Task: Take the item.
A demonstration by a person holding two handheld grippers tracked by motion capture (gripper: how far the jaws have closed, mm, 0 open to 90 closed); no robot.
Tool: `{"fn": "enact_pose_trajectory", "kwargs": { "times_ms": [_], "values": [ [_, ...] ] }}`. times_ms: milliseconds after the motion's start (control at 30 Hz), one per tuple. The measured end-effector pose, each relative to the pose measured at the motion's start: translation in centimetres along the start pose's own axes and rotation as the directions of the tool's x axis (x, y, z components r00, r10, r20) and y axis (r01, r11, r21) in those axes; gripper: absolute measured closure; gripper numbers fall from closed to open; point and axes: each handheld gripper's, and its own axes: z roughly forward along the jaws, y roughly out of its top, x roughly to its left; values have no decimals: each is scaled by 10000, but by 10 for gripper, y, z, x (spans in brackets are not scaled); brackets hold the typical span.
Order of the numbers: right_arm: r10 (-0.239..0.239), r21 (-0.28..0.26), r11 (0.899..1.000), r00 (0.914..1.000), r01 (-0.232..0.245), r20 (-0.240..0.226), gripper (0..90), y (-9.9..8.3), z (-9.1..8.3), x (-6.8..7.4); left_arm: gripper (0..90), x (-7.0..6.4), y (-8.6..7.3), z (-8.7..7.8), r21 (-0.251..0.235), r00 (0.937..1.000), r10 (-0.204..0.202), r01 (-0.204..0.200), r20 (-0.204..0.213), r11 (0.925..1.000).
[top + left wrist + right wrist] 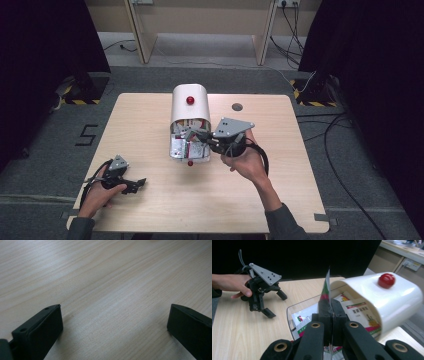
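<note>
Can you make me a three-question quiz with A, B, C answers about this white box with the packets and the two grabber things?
1. Where is the left gripper?
A. inside the box
B. low over the bare table, near its front left corner
C. on the floor

2. What colour is the knob on the white cover?
A. red
B. blue
C. green

3. What are the right gripper's jaws doing?
A. wide open
B. shut on the knob
C. shut on a packet

Answers: 1 B, the high view shows it away from the box by the table's corner. 2 A, it shows red. 3 C, the right gripper view shows a thin packet pinched between them.
</note>
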Motion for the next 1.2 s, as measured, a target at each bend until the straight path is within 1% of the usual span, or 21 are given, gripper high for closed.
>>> {"fn": "enact_pose_trajectory", "kwargs": {
  "times_ms": [67, 100, 200, 267, 800, 933, 1000, 1033, 1167, 1200],
  "values": [
    [52, -93, 9999, 9999, -51, 149, 898, 0, -9, -3, 0, 0, 0, 0, 2, 10000, -2, 2, -8, 10000],
    [52, -93, 9999, 9999, -51, 149, 898, 0, -9, -3, 0, 0, 0, 0, 2, 10000, -2, 2, -8, 10000],
    [73, -143, 9999, 9994, -68, 326, 898, -2, -18, -5, 0, 0, 0, 0, -5, 10000, -21, 21, -9, 10000],
    [97, -171, 9998, 9992, -90, 377, 898, -3, -21, -7, 0, 0, 0, 0, -4, 10000, -21, 21, -14, 10000],
    [237, -191, 9996, 9969, -223, 746, 899, -12, -34, -14, 0, 0, 0, 0, -20, 10000, -45, 44, -35, 10000],
    [364, -282, 9990, 9951, -339, 915, 899, -15, -41, -17, 0, 0, 0, 0, -19, 10000, -44, 44, -37, 10000],
    [434, -338, 9986, 9933, -400, 1075, 898, -18, -46, -19, 0, 0, 0, 0, -18, 10000, -43, 42, -40, 10000],
    [434, -338, 9986, 9933, -400, 1075, 898, -18, -46, -19, 0, 0, 0, 0, -20, 10000, -44, 44, -43, 10000],
    [484, -337, 9984, 9913, -446, 1227, 899, -23, -51, -21, 0, 0, 0, 0, -22, 10000, -47, 47, -42, 10000],
    [560, -385, 9979, 9896, -513, 1323, 898, -27, -53, -23, 0, 0, 0, 0, -22, 10000, -46, 45, -46, 10000]
  ]
}}
